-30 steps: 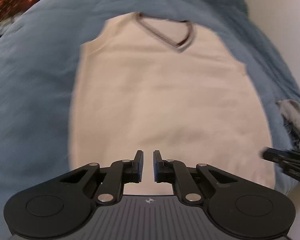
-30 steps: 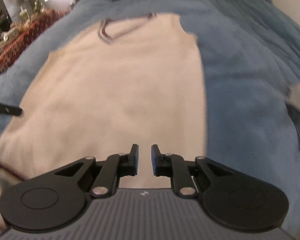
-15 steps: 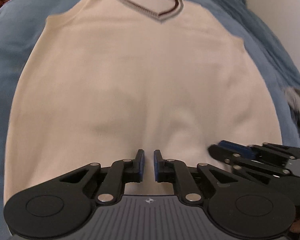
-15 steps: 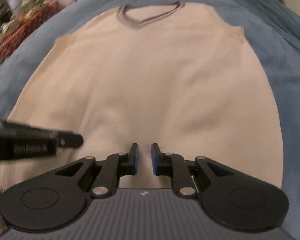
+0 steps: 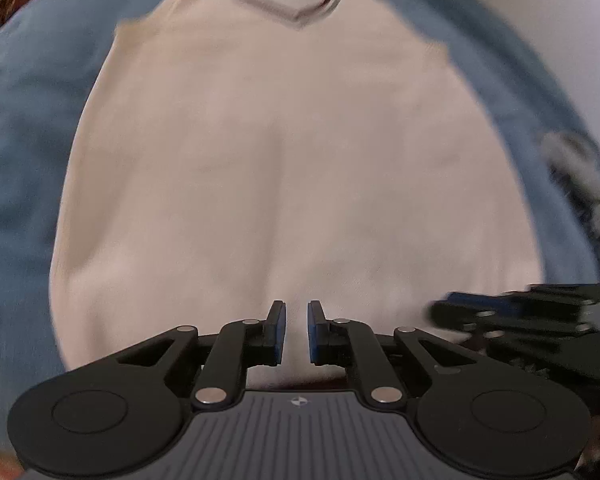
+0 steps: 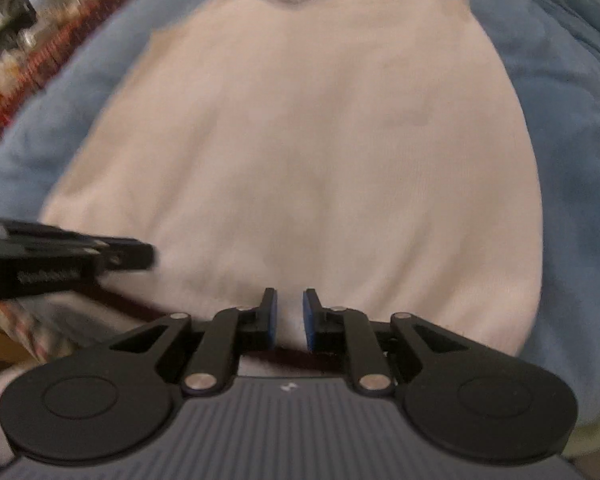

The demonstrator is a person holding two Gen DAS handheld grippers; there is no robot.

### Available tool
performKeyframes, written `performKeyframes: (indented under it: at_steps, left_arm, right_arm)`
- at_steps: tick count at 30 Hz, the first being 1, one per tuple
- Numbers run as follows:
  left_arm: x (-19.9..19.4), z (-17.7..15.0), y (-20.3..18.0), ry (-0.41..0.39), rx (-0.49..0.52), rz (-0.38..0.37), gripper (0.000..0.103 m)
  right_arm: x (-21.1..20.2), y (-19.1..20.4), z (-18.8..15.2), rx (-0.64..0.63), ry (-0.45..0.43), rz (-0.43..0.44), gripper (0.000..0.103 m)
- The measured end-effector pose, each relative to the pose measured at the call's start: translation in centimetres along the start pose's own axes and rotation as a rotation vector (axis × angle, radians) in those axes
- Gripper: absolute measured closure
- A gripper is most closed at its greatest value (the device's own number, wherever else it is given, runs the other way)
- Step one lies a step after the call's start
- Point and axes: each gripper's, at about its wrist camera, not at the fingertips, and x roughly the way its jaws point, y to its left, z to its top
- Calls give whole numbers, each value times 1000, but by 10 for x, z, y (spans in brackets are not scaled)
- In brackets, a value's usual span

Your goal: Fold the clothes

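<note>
A soft cream knit vest (image 5: 292,168) with a dark-striped V-neck lies flat on a plush blue blanket (image 5: 24,128), long axis running away, collar far, its hem just before the left gripper (image 5: 296,330) and right gripper (image 6: 288,318), both jaws slightly parted, gripping nothing

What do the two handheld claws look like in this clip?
Both the left claw and the right claw are matte black, with blue pads on the fingers, silver pivot pins, round side discs and a ribbed grey base bearing a small logo.
</note>
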Motion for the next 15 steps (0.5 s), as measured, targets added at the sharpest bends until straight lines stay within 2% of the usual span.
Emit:
performKeyframes:
  at_steps: [3, 5, 8, 12, 15]
  left_arm:
    - [7, 8, -12, -2, 24, -56, 93]
    - [20, 0, -11, 40, 24, -67, 95]
    - [34, -19, 0, 101, 16, -57, 94]
    - [24, -37, 10, 139, 30, -58, 95]
    - [12, -39, 17, 166, 13, -60, 97]
  right_arm:
    - [-6, 5, 9, 2, -27, 21, 89]
    - [5, 6, 7, 20, 3, 36, 92]
    - [12, 6, -13, 12, 61, 41, 91]
    - [5, 9, -35, -56, 99, 71, 91]
    - [-10, 1, -37, -47, 125, 98, 93]
